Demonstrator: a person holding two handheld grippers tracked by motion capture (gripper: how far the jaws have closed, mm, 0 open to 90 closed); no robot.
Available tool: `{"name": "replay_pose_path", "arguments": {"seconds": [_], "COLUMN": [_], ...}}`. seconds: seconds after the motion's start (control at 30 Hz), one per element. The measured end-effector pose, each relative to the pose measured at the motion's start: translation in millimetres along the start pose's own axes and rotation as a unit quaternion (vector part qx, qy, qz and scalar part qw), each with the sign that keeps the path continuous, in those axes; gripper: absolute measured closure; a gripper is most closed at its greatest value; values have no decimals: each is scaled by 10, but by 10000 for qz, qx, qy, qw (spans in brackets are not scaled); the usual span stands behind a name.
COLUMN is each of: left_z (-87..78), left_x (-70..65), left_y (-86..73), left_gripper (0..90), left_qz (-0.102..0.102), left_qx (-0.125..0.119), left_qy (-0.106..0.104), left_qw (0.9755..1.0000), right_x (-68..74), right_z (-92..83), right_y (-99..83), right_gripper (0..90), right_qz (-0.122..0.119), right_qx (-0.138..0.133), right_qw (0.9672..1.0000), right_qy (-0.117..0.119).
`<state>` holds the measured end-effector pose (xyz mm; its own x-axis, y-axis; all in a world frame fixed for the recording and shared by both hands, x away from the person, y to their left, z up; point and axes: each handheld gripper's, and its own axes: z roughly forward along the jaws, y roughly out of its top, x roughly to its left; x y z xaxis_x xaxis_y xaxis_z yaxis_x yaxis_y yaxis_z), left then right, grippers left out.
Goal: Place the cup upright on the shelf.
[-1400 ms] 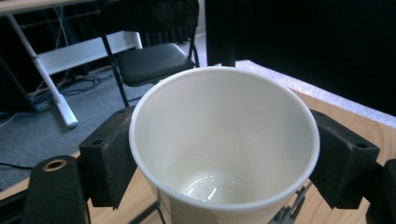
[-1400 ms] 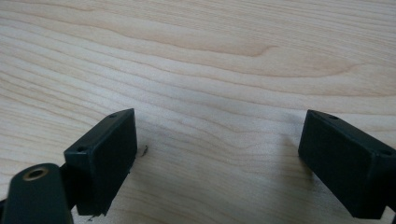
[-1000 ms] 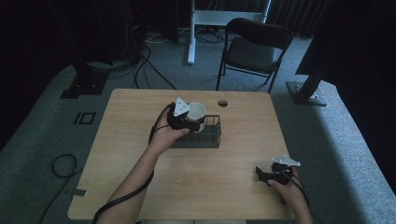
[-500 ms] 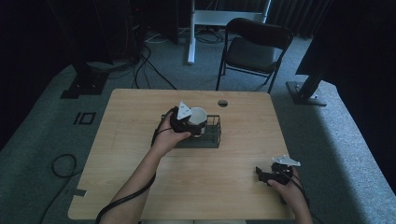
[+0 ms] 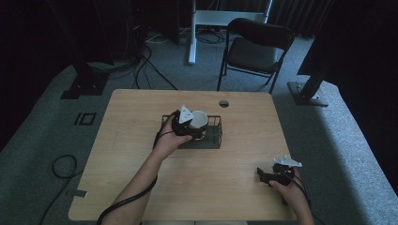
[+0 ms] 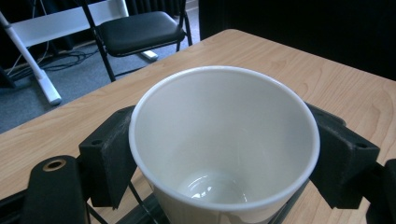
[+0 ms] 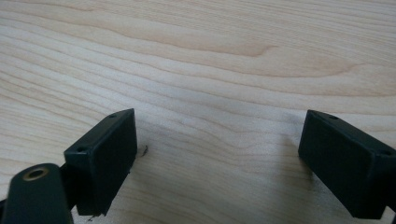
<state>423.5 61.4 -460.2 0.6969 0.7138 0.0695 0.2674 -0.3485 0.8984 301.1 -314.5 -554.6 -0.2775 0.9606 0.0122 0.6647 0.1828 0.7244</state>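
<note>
The left gripper holds a white paper cup, with its two black jaws pressed on the left and right sides of the cup. The cup is upright and empty; in the left gripper view its open mouth faces up. It sits over a black wire basket near the middle of the wooden bench, a little to the far side. I cannot tell if the cup's bottom touches the basket floor. The right gripper rests at the near right corner of the bench, well apart from the basket, with its jaws standing wide and only bare wood between them. A black folding chair stands on the floor beyond the far edge.
</note>
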Motion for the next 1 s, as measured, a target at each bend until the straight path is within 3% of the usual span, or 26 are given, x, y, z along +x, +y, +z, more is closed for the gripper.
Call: {"name": "replay_pose_path", "arguments": {"seconds": [0.13, 0.3, 0.53, 1.0], "left_z": [-5, -56, -170, -407], "left_x": [-13, 8, 17, 132], "left_y": [1, 41, 91, 89], "left_gripper": [193, 97, 90, 90], "left_qz": [65, -47, 35, 35], "left_qx": [-3, -61, -45, -76], "left_qy": [29, 36, -20, 135], "left_qw": [10000, 10000, 10000, 9999], "right_x": [0, 0, 0, 0], "right_z": [0, 0, 0, 0], "right_y": [0, 0, 0, 0], "right_gripper": [111, 111, 111, 111], "right_qz": [-1, -1, -2, -2], "right_qx": [1, 0, 1, 1], "right_qw": [10000, 10000, 10000, 10000], "right_qy": [0, 0, -1, -1]}}
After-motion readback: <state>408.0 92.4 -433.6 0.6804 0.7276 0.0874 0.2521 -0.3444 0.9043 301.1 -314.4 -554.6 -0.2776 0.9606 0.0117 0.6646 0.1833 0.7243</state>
